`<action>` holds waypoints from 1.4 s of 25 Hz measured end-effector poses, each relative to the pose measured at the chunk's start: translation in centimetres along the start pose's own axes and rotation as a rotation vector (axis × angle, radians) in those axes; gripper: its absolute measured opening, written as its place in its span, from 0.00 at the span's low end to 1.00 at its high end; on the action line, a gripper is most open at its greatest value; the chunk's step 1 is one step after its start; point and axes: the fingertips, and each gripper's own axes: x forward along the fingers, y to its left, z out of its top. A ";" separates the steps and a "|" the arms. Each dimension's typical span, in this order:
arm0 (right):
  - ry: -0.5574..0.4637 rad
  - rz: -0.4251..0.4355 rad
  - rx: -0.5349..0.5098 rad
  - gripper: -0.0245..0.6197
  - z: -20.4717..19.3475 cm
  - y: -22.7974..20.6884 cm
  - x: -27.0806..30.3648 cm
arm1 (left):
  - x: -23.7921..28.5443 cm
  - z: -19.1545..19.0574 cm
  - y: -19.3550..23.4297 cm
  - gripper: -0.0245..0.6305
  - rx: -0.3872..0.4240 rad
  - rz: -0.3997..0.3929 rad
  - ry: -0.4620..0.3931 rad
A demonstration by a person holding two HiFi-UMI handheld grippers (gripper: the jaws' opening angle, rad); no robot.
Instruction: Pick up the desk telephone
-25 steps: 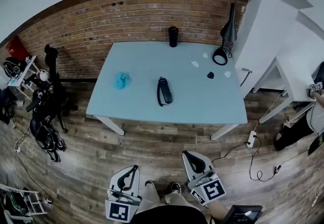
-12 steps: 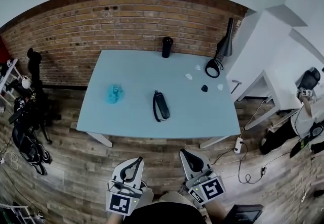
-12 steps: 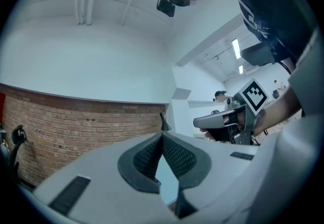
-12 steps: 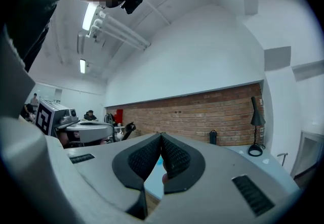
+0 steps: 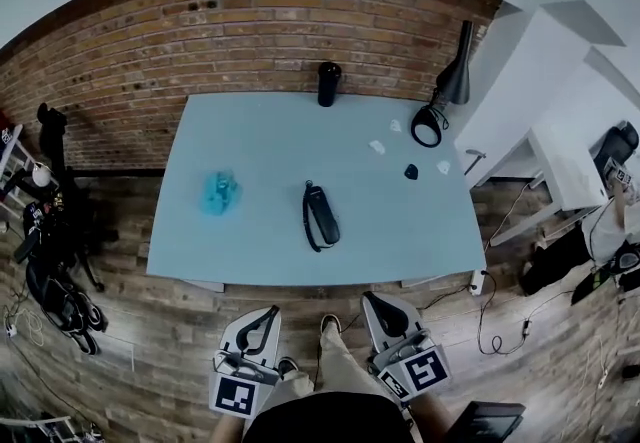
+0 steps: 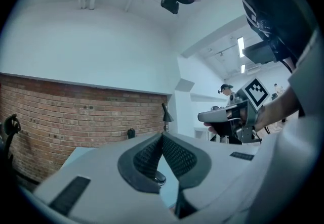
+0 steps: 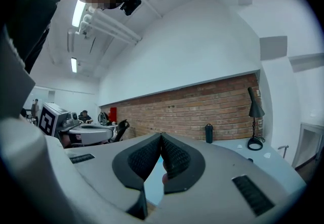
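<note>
A black telephone handset [image 5: 321, 215] lies flat near the middle of the light blue table [image 5: 260, 251], with a thin cord beside it. Both grippers hang over the wooden floor, short of the table's near edge. My left gripper [image 5: 269, 312] is shut with nothing between its jaws, tips touching in the left gripper view [image 6: 161, 135]. My right gripper [image 5: 371, 298] is likewise shut and holds nothing, as the right gripper view [image 7: 161, 135] shows. The handset peeks out below the jaw tips in the left gripper view [image 6: 156, 178].
On the table stand a black cylinder [image 5: 328, 83] at the back, a black desk lamp [image 5: 442, 101] at the back right, a teal object [image 5: 217, 190] on the left and small bits near the lamp. A brick wall runs behind. White furniture [image 5: 560, 81] stands right; bags [image 5: 50, 271] lie left.
Both grippers and my view have come closer to the table. The table's near edge now lies just ahead of the gripper tips. The handset has not moved on the table.
</note>
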 end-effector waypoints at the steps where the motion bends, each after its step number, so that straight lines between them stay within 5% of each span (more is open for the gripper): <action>1: -0.001 0.002 0.005 0.06 -0.2 -1.1 1.1 | 1.1 0.0 0.5 0.07 0.003 0.008 0.003; 12: 0.023 0.066 0.134 0.06 -2.3 -13.5 10.6 | 12.1 1.7 2.3 0.07 0.020 0.095 0.040; 20: 0.065 0.051 0.115 0.06 -1.9 -15.1 16.2 | 11.9 -2.1 6.8 0.07 -0.061 0.110 0.117; 26: 0.203 0.021 0.130 0.06 -3.1 -15.0 19.7 | 13.0 -2.1 12.2 0.07 -0.072 0.004 0.134; 31: 0.343 0.065 0.137 0.08 -6.5 -14.7 22.1 | 15.6 1.0 15.7 0.07 0.053 -0.049 -0.005; 35: 0.433 0.133 0.247 0.10 -10.7 -15.4 23.4 | 16.6 1.2 16.3 0.07 0.069 -0.009 0.000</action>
